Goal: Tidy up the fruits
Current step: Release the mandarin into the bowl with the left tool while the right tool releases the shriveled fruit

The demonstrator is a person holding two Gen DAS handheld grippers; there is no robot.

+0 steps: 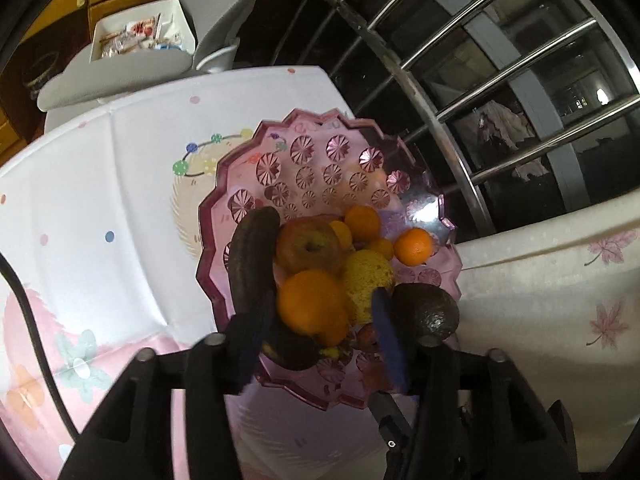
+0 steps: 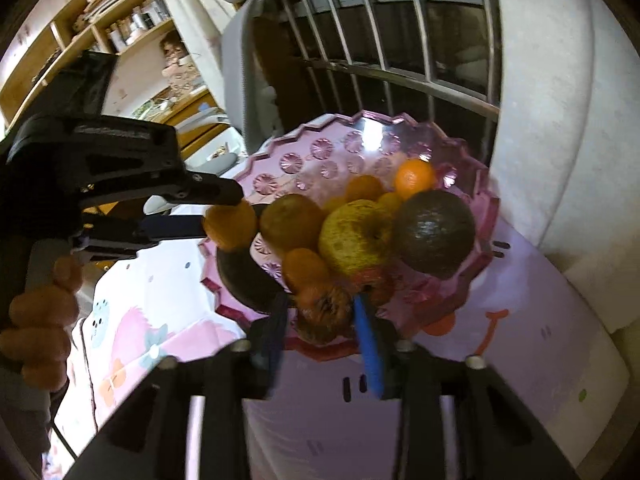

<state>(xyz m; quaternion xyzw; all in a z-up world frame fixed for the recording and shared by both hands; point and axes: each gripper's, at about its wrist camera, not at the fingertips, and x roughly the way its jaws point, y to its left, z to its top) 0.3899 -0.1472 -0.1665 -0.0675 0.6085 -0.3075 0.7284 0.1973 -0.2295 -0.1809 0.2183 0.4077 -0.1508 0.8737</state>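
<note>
left gripper: nearest in the left wrist view, pointing down over the near side of the bowl; fingers part-way apart, pads not pressing anything. An orange sits between them, but whether a pad brushes it is hard to call through the blur.
right gripper: nearest in the right wrist view, above the bowl's near rim; fingers at a narrow-to-middling gap. A dark, wrinkled reddish fruit lies between the tips, not clamped.
hand: a person's fingers wrapped on the left gripper's handle, at the left edge of the right wrist view.
bowl: pink cut-glass, scalloped rim, on the table; all the fruit is piled in its near half.
banana: blackened, lying along the bowl's left side, just beside the left gripper's left finger.
avocado: dark, at the near right of the pile, just beside the right finger.
pear-like yellow fruit: middle of the pile, touching the avocado.
apple: behind the orange.
small mandarins: several at the far side of the pile.
tablecloth: white and pink, cartoon print, under the bowl.
window bars: metal, beyond the table, dark behind.
</note>
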